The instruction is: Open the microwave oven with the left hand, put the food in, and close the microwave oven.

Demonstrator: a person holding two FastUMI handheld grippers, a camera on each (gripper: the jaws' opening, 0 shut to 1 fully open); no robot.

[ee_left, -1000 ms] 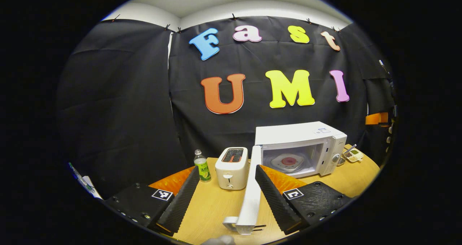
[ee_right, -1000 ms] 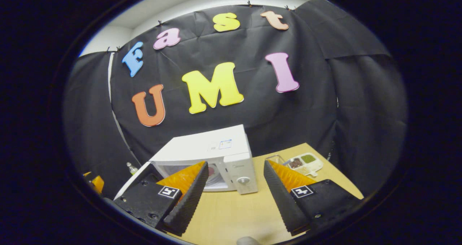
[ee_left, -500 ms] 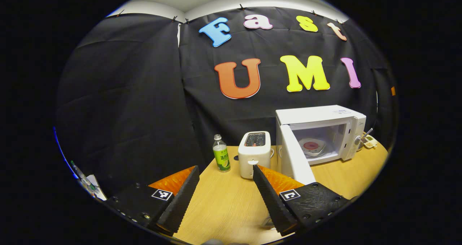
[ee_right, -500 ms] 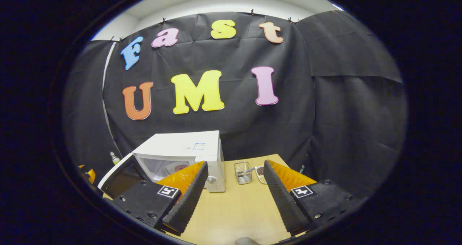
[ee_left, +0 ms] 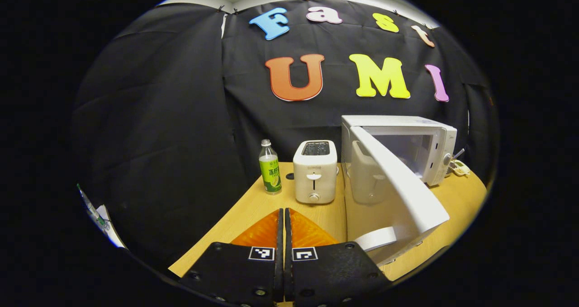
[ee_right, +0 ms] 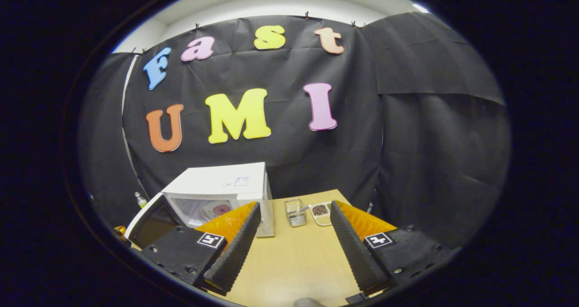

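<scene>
Door of microwave swung wide, left gripper fingers pressed together on nothing, right gripper fingers spread and empty; food tray beyond on table, so reach level, clamp its near rim.

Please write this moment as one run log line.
microwave door: open | plate: inside | left gripper: shut, empty | right gripper: open, empty
</scene>
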